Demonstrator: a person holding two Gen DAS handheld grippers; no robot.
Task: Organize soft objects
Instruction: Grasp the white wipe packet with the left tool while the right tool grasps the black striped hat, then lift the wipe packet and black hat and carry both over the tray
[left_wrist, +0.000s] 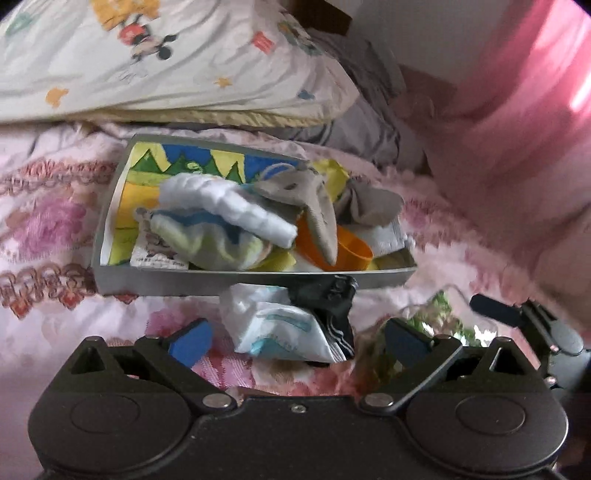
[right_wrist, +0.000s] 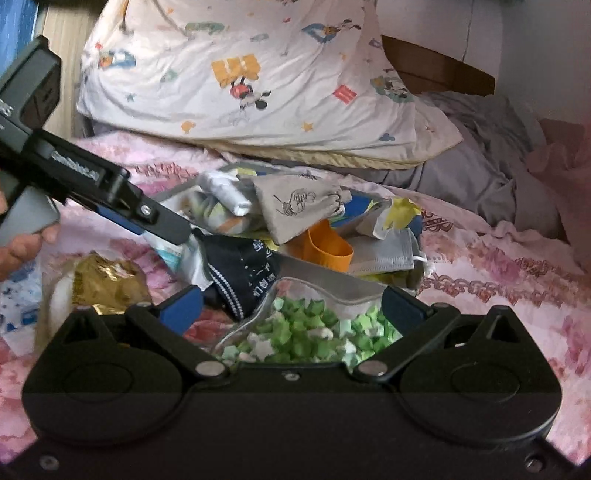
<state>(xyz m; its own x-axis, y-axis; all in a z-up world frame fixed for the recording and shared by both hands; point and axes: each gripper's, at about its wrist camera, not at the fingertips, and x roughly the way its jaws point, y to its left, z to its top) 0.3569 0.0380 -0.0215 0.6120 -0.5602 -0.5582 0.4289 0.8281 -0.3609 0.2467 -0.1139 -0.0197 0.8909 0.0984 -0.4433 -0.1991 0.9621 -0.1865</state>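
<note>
Between the spread left tongs (left_wrist: 299, 341) lies a crumpled white-and-pale-blue soft packet (left_wrist: 280, 328) with a dark navy striped sock (left_wrist: 332, 306) against its far right side; both rest on the pink flowered bedspread (left_wrist: 48, 229), just short of the near wall of the shallow grey cardboard box lid (left_wrist: 155, 283). Nothing is pinched yet. The right tongs (right_wrist: 291, 306), also spread, straddle a clear bag of green and white paper stars (right_wrist: 314, 328), though I cannot tell whether they touch it.

To do this well, I judge the left tongs should drop onto the packet's thick middle and pinch one item only, then lift clear over the wall. Beyond it the lid is already heaped: a white rolled cloth (left_wrist: 229, 206), a grey drawstring pouch (left_wrist: 306, 199) and an orange plastic cup (left_wrist: 343, 251). The left end looks emptiest.
</note>
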